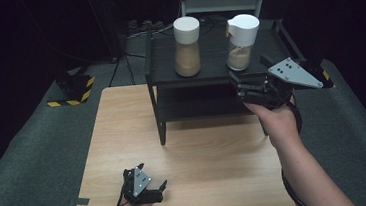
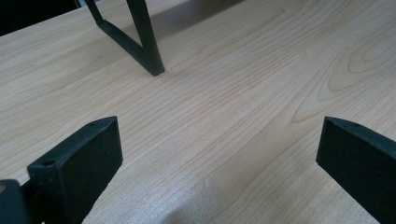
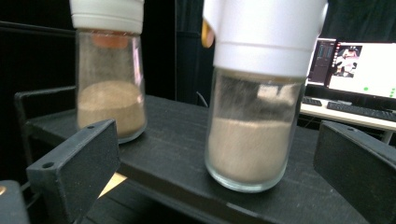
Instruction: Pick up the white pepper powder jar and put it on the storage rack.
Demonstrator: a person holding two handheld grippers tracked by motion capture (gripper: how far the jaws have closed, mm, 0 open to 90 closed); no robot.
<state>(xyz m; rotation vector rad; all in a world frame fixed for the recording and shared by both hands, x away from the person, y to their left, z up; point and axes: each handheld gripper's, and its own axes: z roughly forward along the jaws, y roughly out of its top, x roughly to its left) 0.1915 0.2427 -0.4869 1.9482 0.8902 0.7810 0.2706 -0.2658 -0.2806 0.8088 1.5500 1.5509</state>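
My right tool (image 1: 250,88) is raised to the front edge of the black shelf's (image 1: 213,65) top board, jaws spread wide and holding nothing. In the right gripper view the nearer jar (image 3: 254,126) stands between the two jaws, touching neither; it is clear glass, about half full of tan powder, under a white cap (image 3: 266,32). A second jar (image 3: 109,100) of like kind stands beside it on the same board, well apart.

My left tool (image 1: 146,189) rests low over the wooden desk (image 1: 215,155) near its front edge, jaws likewise wide and empty; one leg (image 2: 147,42) of the shelf shows ahead of it.

Risk, as I judge it: the jar is tall, smooth and top-heavy under its broad cap. If one jaw meets the glass before the other, the jar may tip or slide off the board's edge. A grip closed on the cap instead of the glass could loosen it.
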